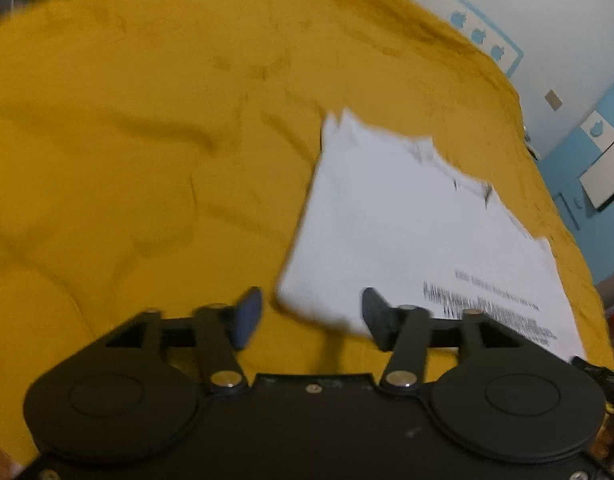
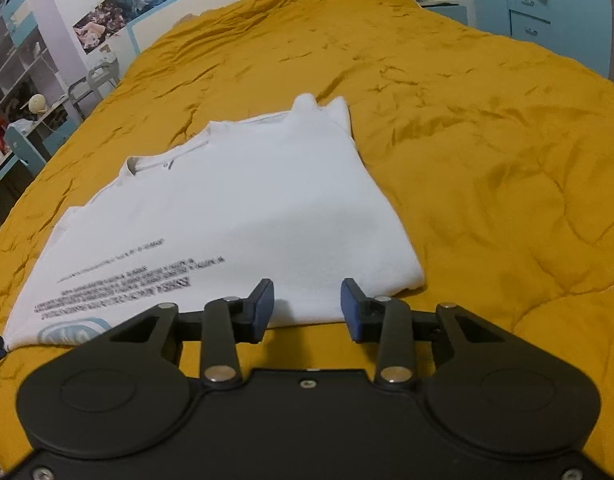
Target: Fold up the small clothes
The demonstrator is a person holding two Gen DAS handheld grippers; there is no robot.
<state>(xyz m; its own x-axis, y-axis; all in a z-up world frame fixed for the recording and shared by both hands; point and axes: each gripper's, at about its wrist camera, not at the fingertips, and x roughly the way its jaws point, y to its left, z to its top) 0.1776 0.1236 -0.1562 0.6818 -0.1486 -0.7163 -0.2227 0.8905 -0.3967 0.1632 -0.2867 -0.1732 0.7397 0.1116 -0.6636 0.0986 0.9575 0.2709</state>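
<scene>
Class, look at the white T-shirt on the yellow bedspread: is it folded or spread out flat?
Partly folded. The white T-shirt has no sleeves sticking out and straight doubled side edges; collar and print still show.

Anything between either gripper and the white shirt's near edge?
Nothing visible. The right gripper sits open at the white shirt's near hem; the left gripper is open around its corner. Only bare yellow bedspread surrounds the shirt.

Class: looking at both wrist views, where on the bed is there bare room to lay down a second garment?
The quilt is bare to the right of the shirt and beyond its collar toward the headboard. The near edge is crowded: both grippers sit at the shirt's hem.
</scene>
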